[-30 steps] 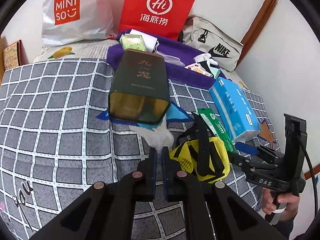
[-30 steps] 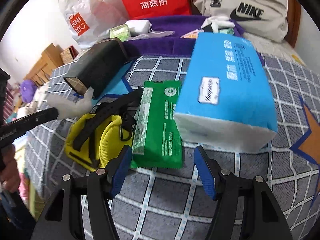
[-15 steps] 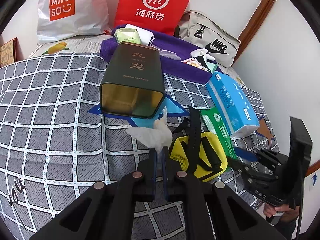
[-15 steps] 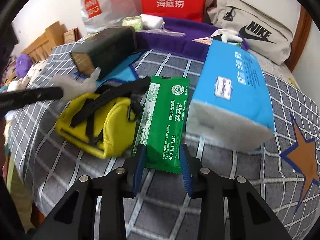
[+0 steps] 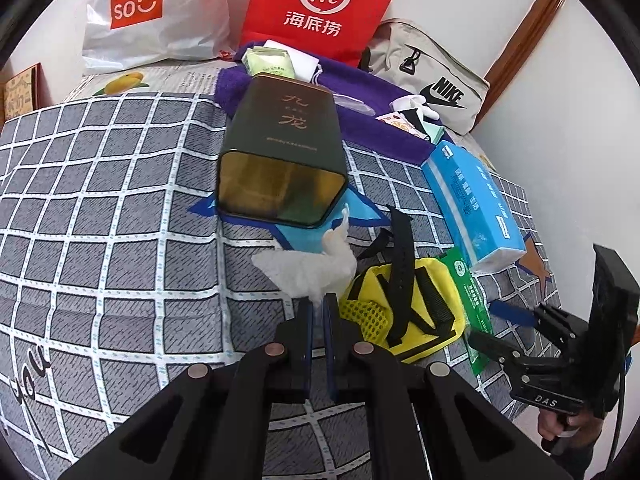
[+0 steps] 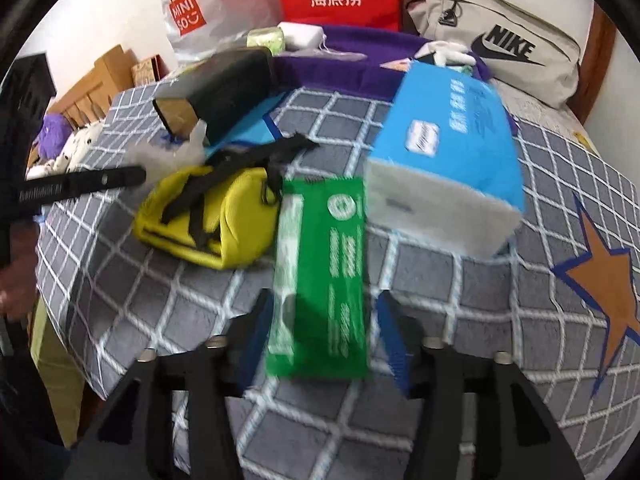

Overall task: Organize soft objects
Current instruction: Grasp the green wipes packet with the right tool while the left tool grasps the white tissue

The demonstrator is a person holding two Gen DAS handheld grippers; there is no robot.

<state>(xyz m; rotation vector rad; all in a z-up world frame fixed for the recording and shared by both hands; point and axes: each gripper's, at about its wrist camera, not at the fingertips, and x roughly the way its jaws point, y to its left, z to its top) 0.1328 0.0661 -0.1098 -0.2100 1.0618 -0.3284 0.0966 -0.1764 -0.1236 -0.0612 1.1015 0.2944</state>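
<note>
My left gripper is shut on a crumpled white tissue, held just in front of the open mouth of a dark green tin lying on its side. Right of it lies a yellow pouch with black straps. My right gripper has its jaws opening, one on each side of the near end of a green packet flat on the bedspread; the pads stand just clear of it. A blue tissue pack sits beyond the packet, to the right.
A purple towel with small packets lies behind the tin. A white shopping bag, a red bag and a beige sports bag line the wall. The checked bedspread ends close below the right gripper.
The right jaws narrowed at the green packet's near end, then spread again, and the packet now reaches further in between them. The left gripper kept hold of the tissue.
</note>
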